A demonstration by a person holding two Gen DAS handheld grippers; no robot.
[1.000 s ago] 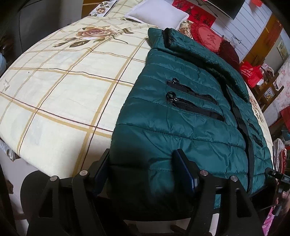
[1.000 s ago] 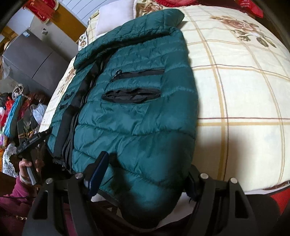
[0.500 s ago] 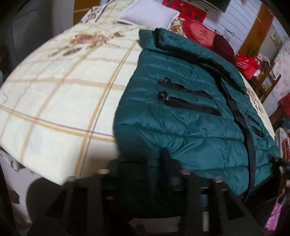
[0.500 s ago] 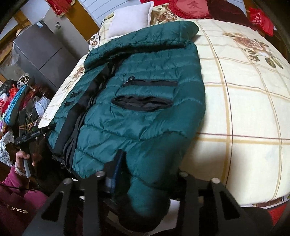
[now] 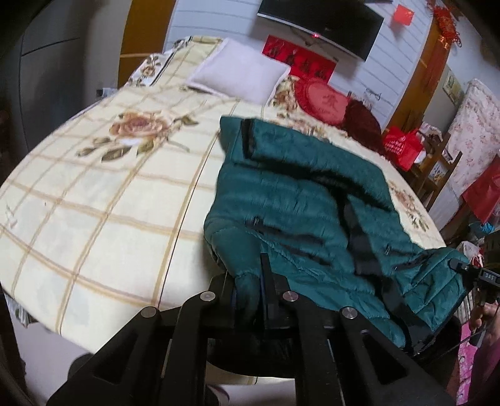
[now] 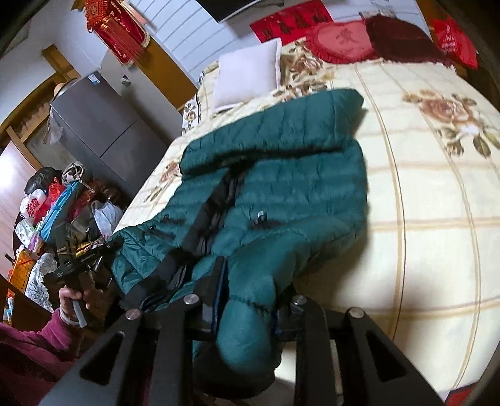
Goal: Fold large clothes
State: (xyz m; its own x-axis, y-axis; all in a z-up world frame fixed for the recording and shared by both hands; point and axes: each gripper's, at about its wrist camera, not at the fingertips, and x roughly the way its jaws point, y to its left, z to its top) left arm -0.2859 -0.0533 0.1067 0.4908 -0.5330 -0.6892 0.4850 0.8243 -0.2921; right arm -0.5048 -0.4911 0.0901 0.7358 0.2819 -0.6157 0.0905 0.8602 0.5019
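The left gripper (image 5: 250, 290) is closing on a bunched fold at the hem corner of the green puffer jacket (image 5: 297, 200), quilted fabric pinched between its jaws; the right gripper (image 6: 247, 306) is closing likewise on the other hem corner, a thick wad of the jacket (image 6: 281, 193) squeezed between its pads. Both grips sit at the near edge of the bed (image 5: 93, 203), where the mattress drops away beneath the fingers. From there the jacket stretches away over the bedspread, hem raised off the cover, black zipper band running up its middle and its collar lying toward the headboard. To the outer side of each gripper the checked, rose-printed spread is wide and bare, leaving ample room. Beyond the collar lie a white pillow (image 5: 240, 70), a red round cushion (image 5: 323, 101) and a dark red one (image 5: 362, 125) just beside it. A grey fridge (image 6: 103, 128) stands off the bed's far side, with bags piled near it, and a dark screen (image 5: 322, 23) hangs on the panelled wall.
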